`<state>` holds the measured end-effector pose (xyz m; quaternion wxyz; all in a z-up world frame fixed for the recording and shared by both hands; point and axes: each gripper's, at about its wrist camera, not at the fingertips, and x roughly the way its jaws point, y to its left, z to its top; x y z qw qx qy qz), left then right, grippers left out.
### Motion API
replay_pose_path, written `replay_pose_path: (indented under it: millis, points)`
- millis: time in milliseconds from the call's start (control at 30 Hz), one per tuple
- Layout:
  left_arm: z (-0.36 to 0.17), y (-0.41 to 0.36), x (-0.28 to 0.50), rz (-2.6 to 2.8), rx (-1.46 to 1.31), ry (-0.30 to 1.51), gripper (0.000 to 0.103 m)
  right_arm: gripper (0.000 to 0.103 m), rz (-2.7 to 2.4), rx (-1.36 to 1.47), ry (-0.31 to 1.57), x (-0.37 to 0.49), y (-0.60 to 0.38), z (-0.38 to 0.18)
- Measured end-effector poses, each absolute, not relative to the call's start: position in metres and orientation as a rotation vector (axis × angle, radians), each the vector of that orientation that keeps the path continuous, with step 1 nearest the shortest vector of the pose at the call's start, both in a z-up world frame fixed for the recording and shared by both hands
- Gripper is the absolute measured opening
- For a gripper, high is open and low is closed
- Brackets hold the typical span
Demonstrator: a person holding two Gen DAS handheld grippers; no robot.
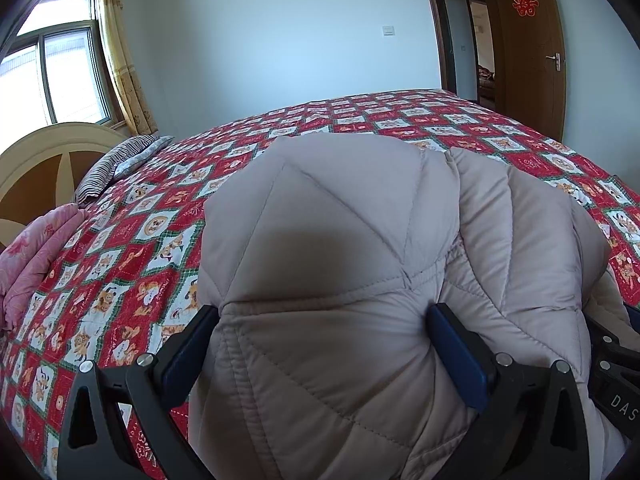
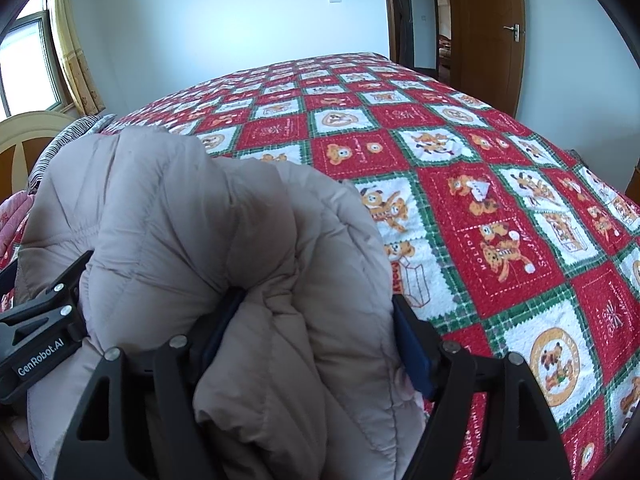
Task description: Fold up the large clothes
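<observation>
Left wrist: jacket (image 1: pixel 340 240) seemingly between tongs (image 1: pixel 324 344)

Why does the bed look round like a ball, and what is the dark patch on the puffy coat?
Left wrist view: fisheye lens bends the bedspread; the patch is a soft shadow on the quilted coat. Right wrist view: same bending, another shadow on the coat, window glaring white.

Your left gripper (image 1: pixel 324 336) points down at the jacket (image 1: pixel 360 240), both pads pressed into a thick puffy fold bulging between them, jaws wide. Your right gripper (image 2: pixel 316 332) sits just beside it on the jacket's right side, also angled down, pads clamped on a bunched fold, jaws wide too.
</observation>
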<state>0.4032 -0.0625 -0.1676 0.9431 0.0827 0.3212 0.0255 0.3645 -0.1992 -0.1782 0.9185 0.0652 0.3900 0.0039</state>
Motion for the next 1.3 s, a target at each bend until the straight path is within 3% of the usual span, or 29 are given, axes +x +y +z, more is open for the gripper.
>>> replay_pose_path:
  millis: [500,633,767,867,1033,1233,1300]
  points:
    - [-0.161,-0.061,0.399,0.051,0.179,0.669,0.102,0.08,0.033,0.183,0.829,0.367,-0.207,-0.18]
    - [-0.136,-0.037,0.367,0.037,0.141,0.629,0.102,0.098,0.034,0.2,0.825,0.359,-0.219,-0.171]
    - [-0.123,0.006,0.34,-0.004,0.026,0.629,0.102,0.103,0.059,0.15,0.778,0.346,-0.224,-0.157]
    - [-0.145,0.029,0.344,-0.063,-0.068,0.737,0.102,0.103,0.087,0.18,0.793,0.347,-0.227,-0.157]
    - [-0.174,0.034,0.346,-0.127,-0.194,0.772,0.102,0.103,0.126,0.24,0.821,0.349,-0.232,-0.169]
    - [-0.175,0.011,0.352,-0.14,-0.071,0.789,0.102,0.101,0.2,0.333,0.874,0.359,-0.236,-0.185]
    - [-0.175,0.004,0.355,-0.143,-0.032,0.789,0.102,0.096,0.211,0.306,0.871,0.359,-0.231,-0.184]
